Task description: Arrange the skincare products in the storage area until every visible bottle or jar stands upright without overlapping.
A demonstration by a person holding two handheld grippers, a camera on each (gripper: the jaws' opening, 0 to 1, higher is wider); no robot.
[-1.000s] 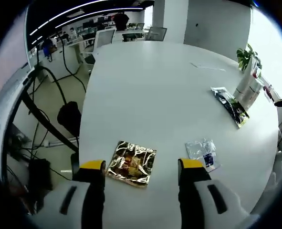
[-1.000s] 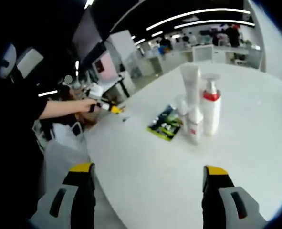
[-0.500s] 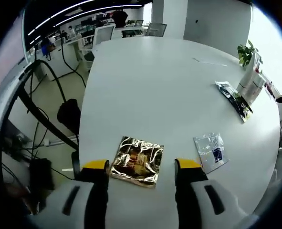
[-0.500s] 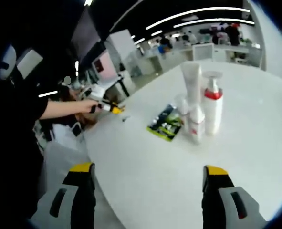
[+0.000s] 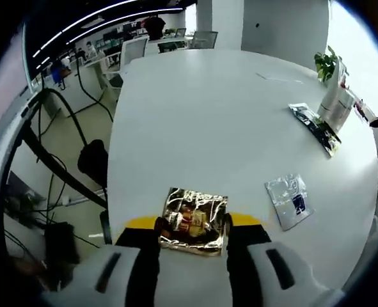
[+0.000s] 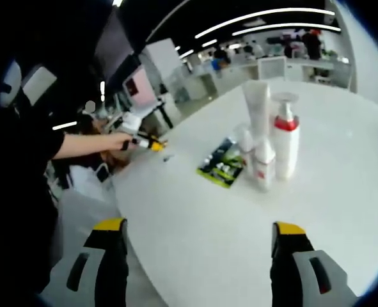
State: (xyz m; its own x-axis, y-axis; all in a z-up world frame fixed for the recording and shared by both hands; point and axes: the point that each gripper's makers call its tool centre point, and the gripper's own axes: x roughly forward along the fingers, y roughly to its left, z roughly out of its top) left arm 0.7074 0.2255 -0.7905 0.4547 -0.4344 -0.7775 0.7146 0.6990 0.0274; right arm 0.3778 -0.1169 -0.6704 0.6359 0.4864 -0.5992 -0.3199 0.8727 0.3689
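Left gripper (image 5: 192,225) pinches the gold foil packet (image 5: 194,221); right gripper (image 6: 198,233) hangs spread wide over the bench (image 6: 342,166).

In the left gripper view, the shiny packet sits at the near edge of the white bench, yellow-tipped jaws closed in on both its sides. Right of it lies a clear sachet (image 5: 289,201), farther off a dark green packet (image 5: 315,128). In the right gripper view, a tall white tube (image 6: 257,110), a small bottle (image 6: 262,167) and a red-collared pump bottle (image 6: 284,146) stand upright, clustered, just right of the green packet.
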